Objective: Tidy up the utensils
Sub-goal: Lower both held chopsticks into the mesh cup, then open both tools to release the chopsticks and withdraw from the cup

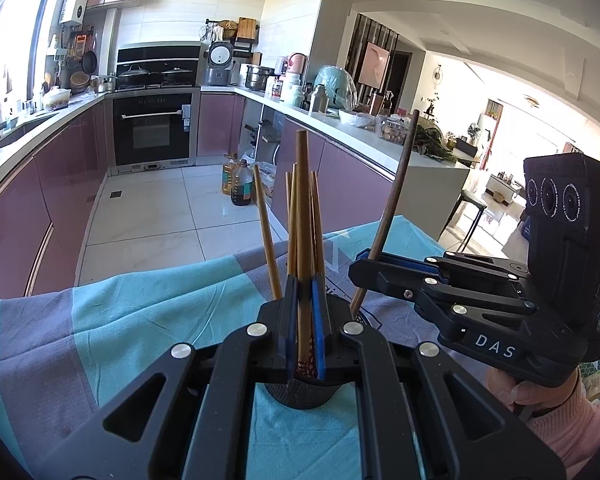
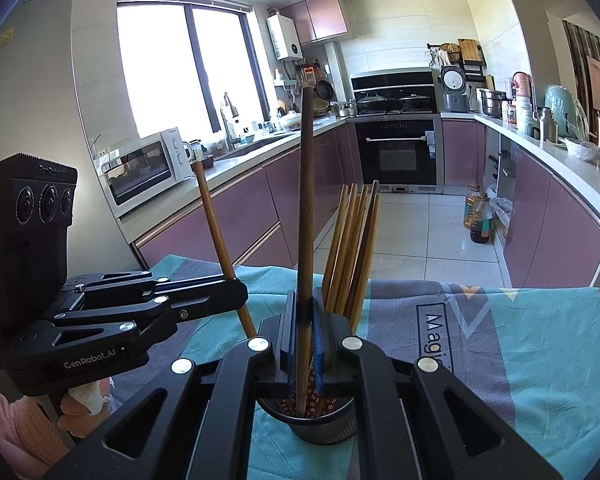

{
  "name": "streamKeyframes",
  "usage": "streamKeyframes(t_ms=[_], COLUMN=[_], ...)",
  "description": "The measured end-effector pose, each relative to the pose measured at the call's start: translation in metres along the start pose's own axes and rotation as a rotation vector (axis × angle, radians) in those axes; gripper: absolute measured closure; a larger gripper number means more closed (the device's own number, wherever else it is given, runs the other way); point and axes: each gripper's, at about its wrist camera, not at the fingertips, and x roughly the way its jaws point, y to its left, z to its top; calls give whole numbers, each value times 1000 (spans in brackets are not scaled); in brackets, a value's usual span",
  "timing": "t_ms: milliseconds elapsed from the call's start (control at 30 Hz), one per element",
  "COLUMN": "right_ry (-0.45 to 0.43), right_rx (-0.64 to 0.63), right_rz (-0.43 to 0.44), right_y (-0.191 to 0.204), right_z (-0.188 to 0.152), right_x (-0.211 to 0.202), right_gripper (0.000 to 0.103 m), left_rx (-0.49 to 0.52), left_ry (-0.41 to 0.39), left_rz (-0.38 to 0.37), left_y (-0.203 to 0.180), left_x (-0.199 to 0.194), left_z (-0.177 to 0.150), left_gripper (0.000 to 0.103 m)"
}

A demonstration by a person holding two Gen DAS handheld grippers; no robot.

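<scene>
Both tongs, left gripper (image 1: pixel 305 300) and right gripper (image 2: pixel 305 312), each pinch one upright chopstick (image 1: pixel 303 216) over the black holder (image 2: pixel 312 420), apparently to drop them in tip-down among the others.

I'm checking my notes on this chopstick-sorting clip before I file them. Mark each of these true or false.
1. Each gripper is shut on a chopstick. True: the left gripper holds a light chopstick, and the right gripper holds a dark chopstick.
2. The holder is white. False: the holder is a dark mesh cup.
3. The holder stands on a teal and grey cloth. True.
4. The holder has no chopsticks in it. False: a bundle of chopsticks stands in it.
5. The oven door hangs open. False: the oven is shut.
</scene>
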Motion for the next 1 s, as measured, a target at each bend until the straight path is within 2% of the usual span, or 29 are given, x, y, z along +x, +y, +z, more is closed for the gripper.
streamKeyframes(t_ms=[1000], right_ry=[34], right_rx=[50], right_rz=[-3], right_y=[-8], right_z=[0], right_x=[20], right_gripper=[97], left_rx=[-22], left_ry=[58], left_rz=[17], left_y=[8], left_x=[32], left_z=[4], left_gripper=[95])
